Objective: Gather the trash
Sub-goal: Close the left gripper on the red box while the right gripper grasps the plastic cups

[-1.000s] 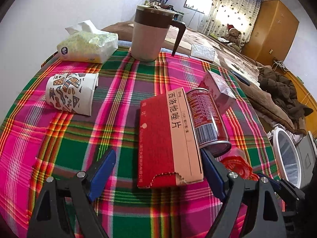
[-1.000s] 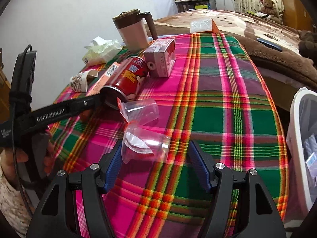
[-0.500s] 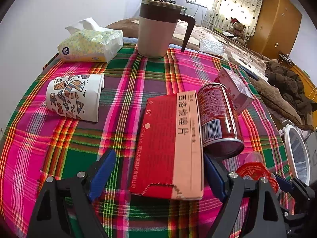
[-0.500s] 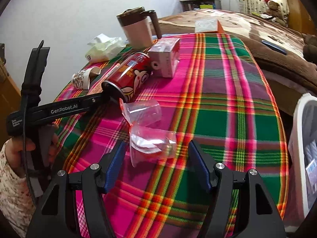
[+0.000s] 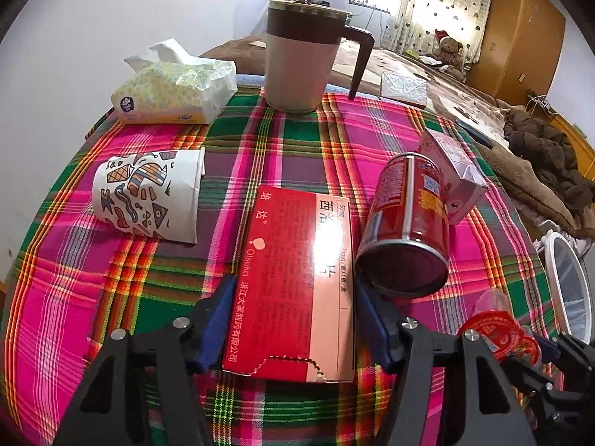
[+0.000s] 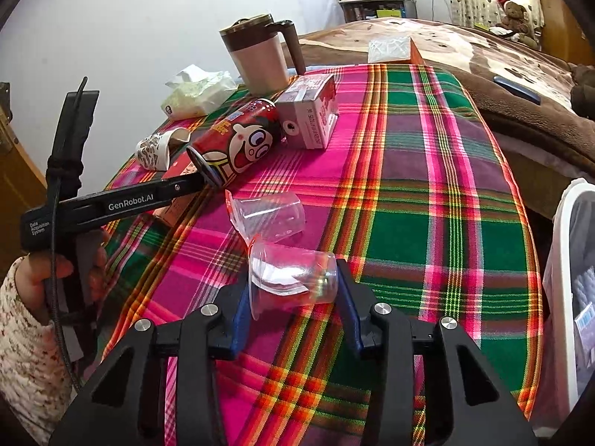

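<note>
A flat red medicine box (image 5: 293, 278) lies on the plaid tablecloth. My left gripper (image 5: 293, 319) has closed in on its near end, a blue finger against each long side. A red can (image 5: 407, 226) lies on its side just right of it. In the right wrist view, my right gripper (image 6: 293, 297) grips a clear plastic cup (image 6: 293, 278) lying on its side, a finger on each side. A second clear cup (image 6: 269, 215) lies just beyond it. The can (image 6: 238, 145) and a pink carton (image 6: 310, 115) lie farther back.
A patterned paper cup (image 5: 148, 195) lies left of the box. A tissue pack (image 5: 174, 89) and a lidded mug (image 5: 303, 55) stand at the back. A white bin (image 6: 565, 297) stands off the table's right edge. A bed lies beyond.
Both grippers moved forward and narrowed. The left now clamps the red box, the right now clamps the near clear cup.
</note>
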{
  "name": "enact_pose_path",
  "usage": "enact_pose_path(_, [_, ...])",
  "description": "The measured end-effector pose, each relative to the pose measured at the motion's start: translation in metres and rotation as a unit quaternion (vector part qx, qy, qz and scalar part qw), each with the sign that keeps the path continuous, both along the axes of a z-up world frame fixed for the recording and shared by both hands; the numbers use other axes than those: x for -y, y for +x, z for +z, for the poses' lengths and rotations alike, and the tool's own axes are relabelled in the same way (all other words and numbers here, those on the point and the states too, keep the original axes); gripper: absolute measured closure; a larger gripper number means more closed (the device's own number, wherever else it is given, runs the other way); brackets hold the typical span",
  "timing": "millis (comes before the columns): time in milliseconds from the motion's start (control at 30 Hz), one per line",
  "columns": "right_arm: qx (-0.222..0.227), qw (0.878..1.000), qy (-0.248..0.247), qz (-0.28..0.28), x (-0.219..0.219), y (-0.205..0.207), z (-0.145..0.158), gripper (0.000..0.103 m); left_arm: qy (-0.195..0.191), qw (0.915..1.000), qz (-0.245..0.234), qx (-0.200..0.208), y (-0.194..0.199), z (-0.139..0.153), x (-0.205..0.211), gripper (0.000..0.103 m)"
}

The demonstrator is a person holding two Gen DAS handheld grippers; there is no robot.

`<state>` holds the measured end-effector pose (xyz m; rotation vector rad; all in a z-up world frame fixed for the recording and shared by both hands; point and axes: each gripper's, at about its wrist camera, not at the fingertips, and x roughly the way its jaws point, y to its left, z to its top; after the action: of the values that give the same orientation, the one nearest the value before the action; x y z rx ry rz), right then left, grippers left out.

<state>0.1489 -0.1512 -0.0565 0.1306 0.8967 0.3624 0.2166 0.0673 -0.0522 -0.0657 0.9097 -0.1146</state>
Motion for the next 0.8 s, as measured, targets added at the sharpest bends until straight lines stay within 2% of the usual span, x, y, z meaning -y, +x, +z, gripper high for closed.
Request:
enact_pose_path(433, [0.019,1.0,0.002,-0.016,0.006,-0.006,0.005,0.061,-0.002,0.9999,0.011,0.007,-0.014,0.005,-0.007,0.038])
enact_pose_path(800, [0.044,0.999,0.011,-0.03,0.016,-0.015,0.021,0.061,-0.007,0.9986,0.015,0.05,-0.043,0.033,-0.004,0.038])
